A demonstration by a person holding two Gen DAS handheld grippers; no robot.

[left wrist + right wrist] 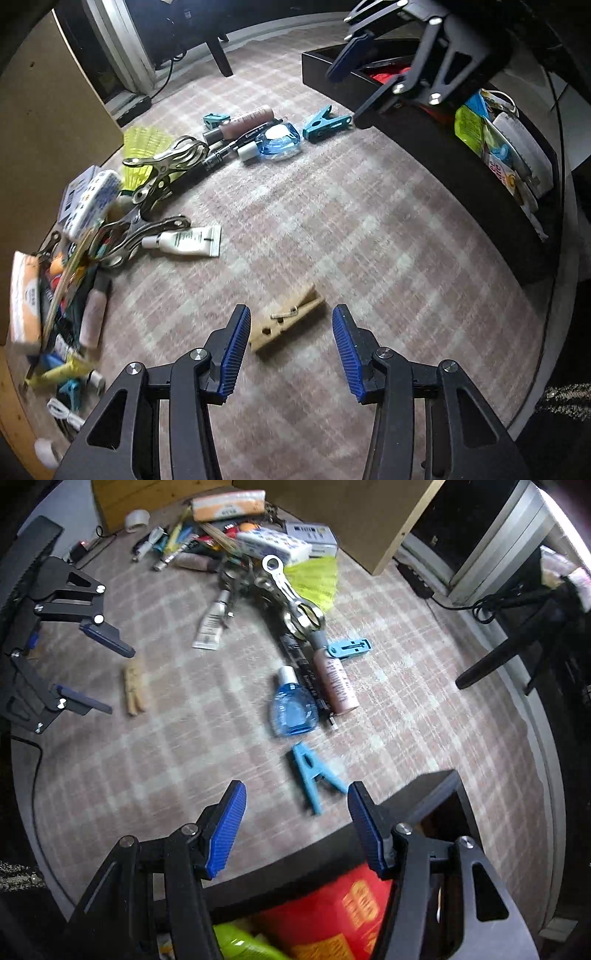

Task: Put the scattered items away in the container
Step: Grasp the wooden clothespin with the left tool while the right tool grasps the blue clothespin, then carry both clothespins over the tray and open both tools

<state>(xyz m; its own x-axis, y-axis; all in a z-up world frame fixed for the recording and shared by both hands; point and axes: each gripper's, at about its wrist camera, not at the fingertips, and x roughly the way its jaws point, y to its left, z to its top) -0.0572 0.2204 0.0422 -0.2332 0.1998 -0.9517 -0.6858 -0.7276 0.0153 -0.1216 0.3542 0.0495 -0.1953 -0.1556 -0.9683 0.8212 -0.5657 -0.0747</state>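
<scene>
— Left wrist view: how far along is the tidying?
— Partly, I judge. The black container (436, 155) at the table's right edge already holds packets. A wooden clothespin (286, 325) lies on the checked tablecloth (332, 229) between the spread fingers of the left gripper (288, 350).
— And what remains?
— A pile (236, 550) by the far edge. The right gripper (295, 827) hangs open over the container, empty.

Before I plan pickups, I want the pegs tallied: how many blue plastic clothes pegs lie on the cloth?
2 sure: one blue peg beside the black container, a second peg by the pink tube. Others may hide in the pile.
</scene>
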